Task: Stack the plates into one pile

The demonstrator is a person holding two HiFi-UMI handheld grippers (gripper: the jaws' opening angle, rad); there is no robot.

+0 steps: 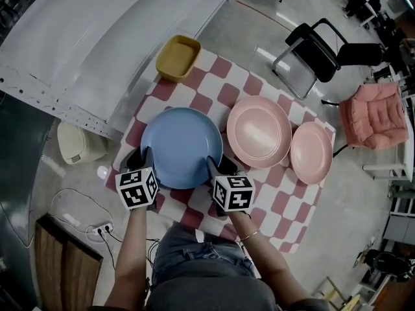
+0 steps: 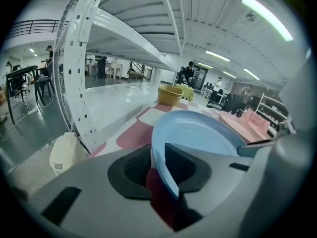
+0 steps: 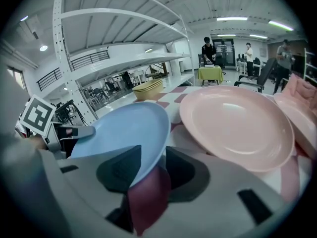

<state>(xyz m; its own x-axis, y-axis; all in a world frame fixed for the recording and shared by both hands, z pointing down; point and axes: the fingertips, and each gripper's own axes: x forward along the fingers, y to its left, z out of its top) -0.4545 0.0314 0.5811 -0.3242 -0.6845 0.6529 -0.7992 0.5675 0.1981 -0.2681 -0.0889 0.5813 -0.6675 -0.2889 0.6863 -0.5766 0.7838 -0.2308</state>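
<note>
A big blue plate [image 1: 181, 146] lies on the red-and-white checked cloth [image 1: 214, 76]. My two grippers flank its near rim. The left gripper [image 1: 142, 155] has the plate's left near rim [image 2: 198, 133] between its pads, which sit against both faces, so it is shut on it. The right gripper [image 1: 217, 166] straddles the right near rim [image 3: 129, 133], with a thin gap showing beside one pad, so it is open. Right of the blue plate lie a large pink plate [image 1: 259, 131] and, overlapping its right edge, a smaller pink plate [image 1: 312, 153].
A yellow bowl [image 1: 177, 57] sits at the cloth's far left corner. A white metal shelf rack [image 1: 84, 50] runs along the left. A black chair [image 1: 318, 47] and a pink cushioned chair [image 1: 376, 115] stand to the right. A cream bin [image 1: 76, 142] and a power strip [image 1: 102, 229] lie at the left.
</note>
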